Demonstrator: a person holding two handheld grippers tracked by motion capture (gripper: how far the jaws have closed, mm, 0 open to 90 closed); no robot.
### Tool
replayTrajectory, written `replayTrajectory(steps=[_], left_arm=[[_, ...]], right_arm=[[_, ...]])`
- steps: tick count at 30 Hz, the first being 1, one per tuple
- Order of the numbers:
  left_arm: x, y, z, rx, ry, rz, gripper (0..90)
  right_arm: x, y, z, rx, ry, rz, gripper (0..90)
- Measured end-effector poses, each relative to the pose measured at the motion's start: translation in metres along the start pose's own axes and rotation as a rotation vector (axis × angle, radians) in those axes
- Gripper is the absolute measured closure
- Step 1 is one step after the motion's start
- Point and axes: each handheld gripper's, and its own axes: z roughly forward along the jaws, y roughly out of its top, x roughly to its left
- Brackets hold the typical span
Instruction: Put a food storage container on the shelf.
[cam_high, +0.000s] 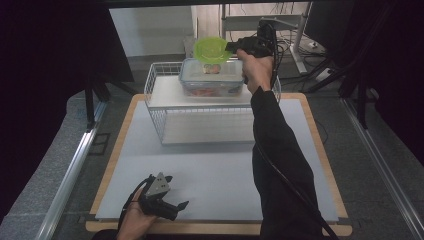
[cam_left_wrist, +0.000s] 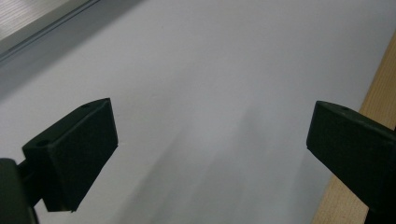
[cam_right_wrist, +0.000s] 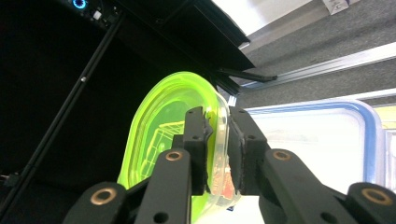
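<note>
While no brand or readable writing can be made out on any item, the paper at the top right corner of the right gripper view carries marks too small to read. Landmark for all positions: the wire basket (cam_high: 165, 107) at the far middle of the worktop (cam_high: 210, 170).

Green bowl (cam_high: 212, 49): translucent lime, held in the air just above the clear container (cam_high: 212, 77), which has a blue-rimmed lid and sits on the flat top of the basket. Bowl is tilted; contents inside are blurred, something reddish-orange low in it in the right gripper view.

Right hand-held gripper (cam_high: 235, 46): above the basket's far right corner, jaws clamped on the bowl's rim, one pad inside and one outside the wall. Right arm is stretched forward along the basket's right side, dark sleeve, cable trailing back along it.

Left hand-held gripper (cam_high: 175, 207): well short of the basket, near the worktop's front left edge, lying low over the bare grey surface, jaws wide apart with nothing between them.

Around the basket: desk legs, cables and dark curtains beyond it; metal rails on both sides.
</note>
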Motion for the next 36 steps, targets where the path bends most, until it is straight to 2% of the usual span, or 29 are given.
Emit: replayTrajectory(steps=[8,17,20,27,36], left_arm=[[0.0,0.0,0.0,0.001,-0.002,0.001,2.2],[0.0,0.0,0.001,0.003,-0.005,0.001,2.3],[-0.001,0.0,0.001,0.006,-0.006,0.003,2.3],[0.0,0.0,0.001,0.008,0.003,0.004,2.2],[0.0,0.0,0.0,-0.001,0.005,-0.002,2.1]], right_arm=[[0.001,-0.001,0.003,-0.007,-0.017,-0.03,67.4],[0.0,-0.002,-0.002,0.001,0.03,-0.093,40.4],[0.001,-0.004,-0.007,0.006,0.059,-0.136,33.4],[0.001,-0.016,-0.022,0.022,0.083,-0.216,23.9],[0.0,-0.046,-0.047,0.049,0.115,-0.336,16.2]])
